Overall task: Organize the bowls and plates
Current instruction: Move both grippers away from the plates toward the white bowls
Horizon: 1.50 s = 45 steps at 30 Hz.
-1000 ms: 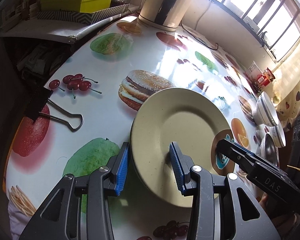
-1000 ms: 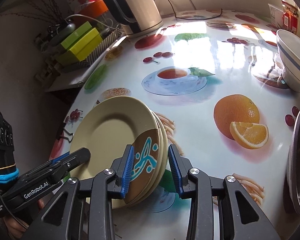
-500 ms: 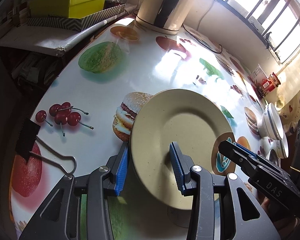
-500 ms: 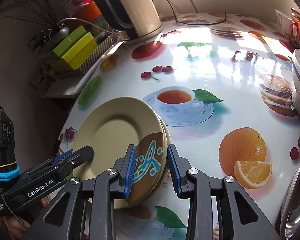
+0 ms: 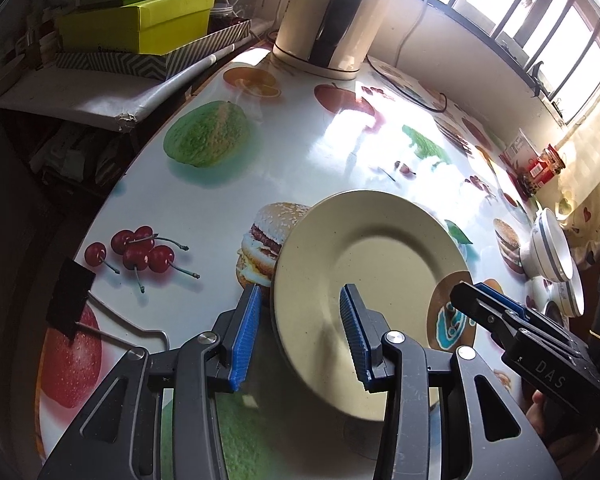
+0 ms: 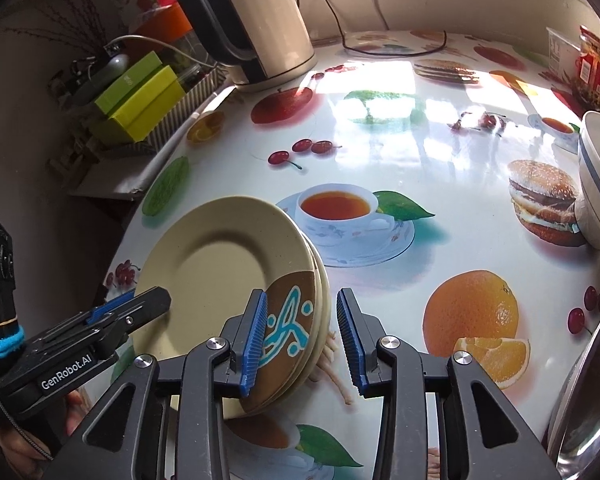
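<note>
Carried nearer the kettle (image 5: 324, 12) than a second ago, and tilted more steeply: so stands the plate stack (image 6: 220, 280), aloft over the table (image 5: 260, 160) on the near side of the kettle, well short of it. Straddled at one rim by the left gripper (image 5: 298, 336), one blue pad above the top plate, the other below and outside the edge. Straddled at the opposite, brown-patterned rim by the right gripper (image 6: 302, 340). Cannot tell whether either claw truly clamps: a sliver of daylight shows between the outer pad and the rim in both wrist views, so possibly only cradling.

Likely step: shifting the stack to a resting spot.

Risks, as judged:
- Sliding of the top plate off the ones beneath, given the tilt and smooth glaze.
- Dropping of one side if either hand eases or drifts apart from the other, since neither grip looks firm.
- Knocking the kettle if pushed much further that way.
- Striking the white bowls (image 6: 598, 184), far to the right of the kettle, on a careless swing.
</note>
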Available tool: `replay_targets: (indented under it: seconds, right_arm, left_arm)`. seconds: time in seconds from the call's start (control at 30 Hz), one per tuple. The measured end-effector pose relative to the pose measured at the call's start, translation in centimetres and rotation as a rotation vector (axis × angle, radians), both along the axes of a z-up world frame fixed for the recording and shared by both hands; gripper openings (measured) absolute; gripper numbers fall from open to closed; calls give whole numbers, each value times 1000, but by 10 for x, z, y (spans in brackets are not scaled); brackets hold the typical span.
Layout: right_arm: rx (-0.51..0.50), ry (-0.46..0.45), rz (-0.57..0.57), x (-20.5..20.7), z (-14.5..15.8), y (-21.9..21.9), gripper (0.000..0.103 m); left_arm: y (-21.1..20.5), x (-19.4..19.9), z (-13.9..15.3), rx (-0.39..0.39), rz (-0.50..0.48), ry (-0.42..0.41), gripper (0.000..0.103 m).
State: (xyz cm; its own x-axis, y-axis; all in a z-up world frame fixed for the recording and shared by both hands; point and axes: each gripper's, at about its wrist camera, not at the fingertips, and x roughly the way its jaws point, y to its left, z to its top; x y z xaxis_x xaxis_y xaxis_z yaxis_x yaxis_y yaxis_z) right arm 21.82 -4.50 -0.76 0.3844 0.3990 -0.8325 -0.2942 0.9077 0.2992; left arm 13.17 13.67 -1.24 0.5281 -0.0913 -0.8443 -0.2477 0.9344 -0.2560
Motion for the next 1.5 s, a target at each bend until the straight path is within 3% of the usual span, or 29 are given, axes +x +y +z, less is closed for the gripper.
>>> replay_targets:
  seconds: [0.23,0.73,1.2,1.5]
  right_arm:
    - [-25,-75,-61,-10,22,-23,45]
    - [-133,-266,-223,-56,80,-105,51]
    - [-185,-299,-362,-79,90,-170,51]
    - [-213,-301,-404,-72,87,-199,53]
  left_arm:
    - [-16,-7,24,61,-8,-61,43]
    - [-115,-4,66,67,-235,-181,44]
    - [-187,11,76,48,-391,-218,44]
    - [-221,30,74,43,-450,-221,44]
